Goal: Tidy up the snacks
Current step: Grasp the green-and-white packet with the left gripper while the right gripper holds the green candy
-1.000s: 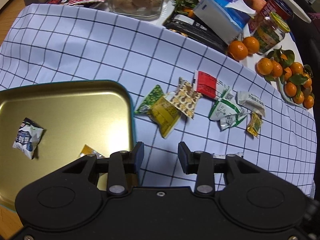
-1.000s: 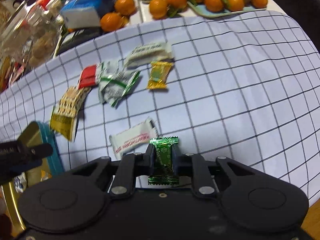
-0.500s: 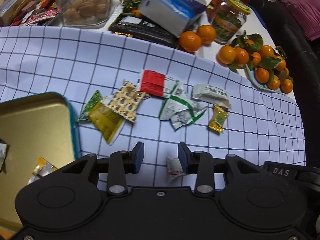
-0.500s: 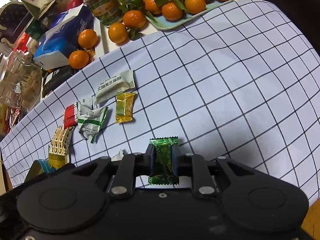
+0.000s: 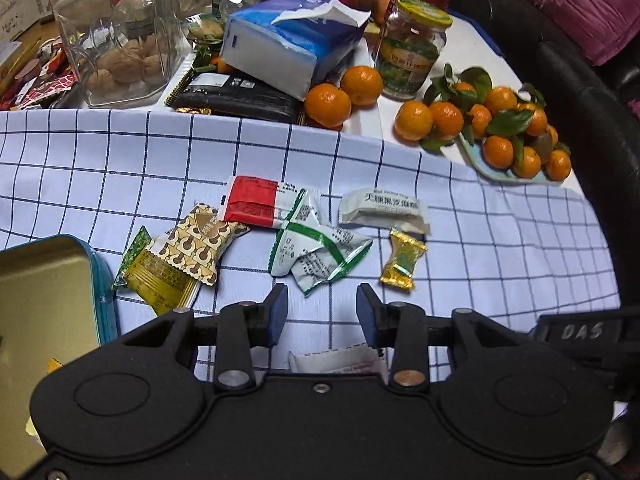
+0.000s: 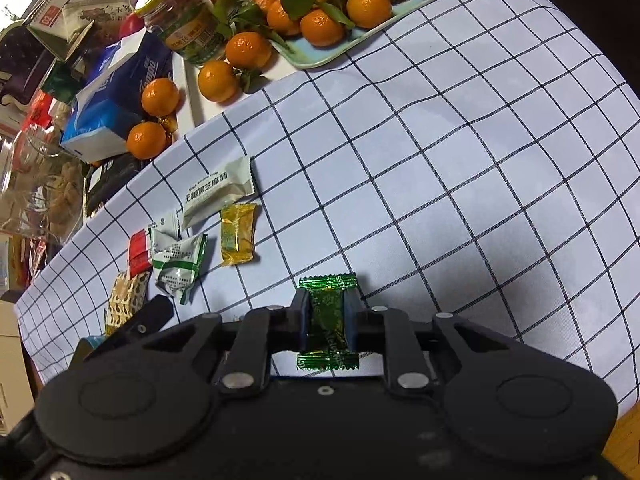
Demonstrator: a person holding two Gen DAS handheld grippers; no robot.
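The right gripper (image 6: 327,314) is clamped on a green candy (image 6: 328,318), whose long axis runs along the fingers, with a crimped end showing past the tips. The left gripper (image 5: 322,312) is empty, its jaws spread.

Key relation — the tin (image 5: 102,280) lies to the left of the left gripper and further left still from the right one, so delivering the candy likely means a leftward carry across the other tool's space.

For the left gripper, 2 targets are close: a white packet (image 5: 336,360) directly beneath the fingers, near their base, and a green-striped packet (image 5: 316,256) just ahead of the tips. The white packet's long axis runs across the jaw gap, so a wrist turn probably helps. The gold candy (image 5: 402,260) lies ahead and to the right.
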